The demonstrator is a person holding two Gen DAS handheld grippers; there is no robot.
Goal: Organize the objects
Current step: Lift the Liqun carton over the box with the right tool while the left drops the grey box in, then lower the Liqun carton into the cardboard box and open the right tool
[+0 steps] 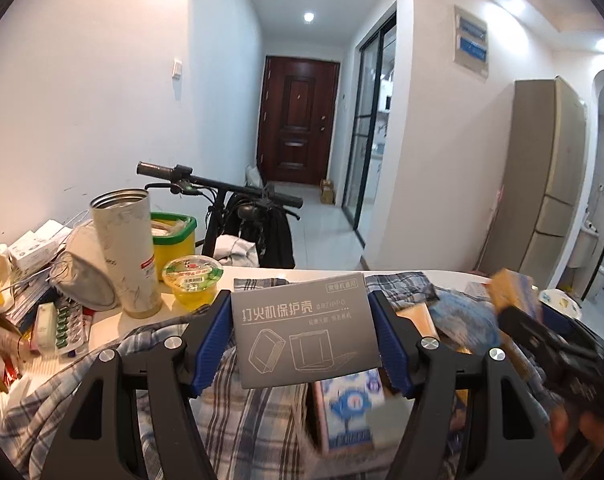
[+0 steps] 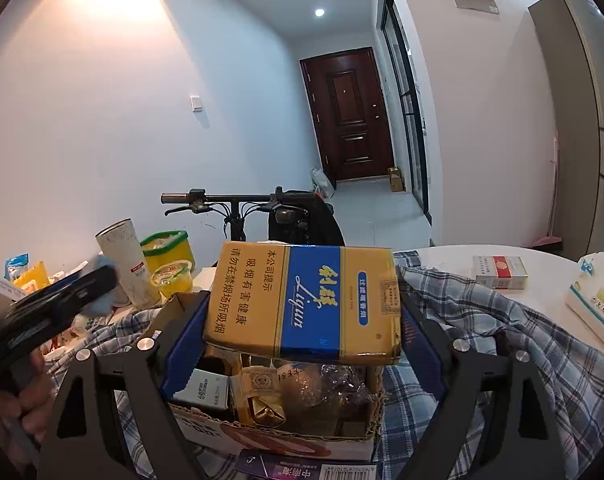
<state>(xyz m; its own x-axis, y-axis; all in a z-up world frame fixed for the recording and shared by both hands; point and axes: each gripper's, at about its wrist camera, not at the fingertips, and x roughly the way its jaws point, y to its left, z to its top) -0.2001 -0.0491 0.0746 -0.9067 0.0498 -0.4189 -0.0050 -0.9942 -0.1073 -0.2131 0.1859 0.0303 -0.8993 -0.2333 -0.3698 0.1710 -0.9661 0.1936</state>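
My left gripper (image 1: 304, 332) is shut on a flat grey box (image 1: 302, 332) printed with line drawings. The box is held by its two side edges between the blue pads (image 1: 215, 336), above a blue plaid cloth (image 1: 237, 408). My right gripper (image 2: 302, 320) is shut on a yellow and blue cigarette pack (image 2: 302, 304), held level just over an open cardboard box (image 2: 269, 436). That box holds several small packs and wrappers. In the left wrist view the right gripper and its pack show as a blur at the right.
The white table (image 2: 462, 256) carries a red and white cigarette pack (image 2: 500, 272) and a tissue pack (image 2: 598, 300) at the right. At the left stand a steel tumbler (image 1: 125, 252), a jelly cup (image 1: 191, 276) and a green-rimmed tub (image 1: 173, 236) amid clutter. A scooter handlebar (image 1: 221, 184) rises behind the table.
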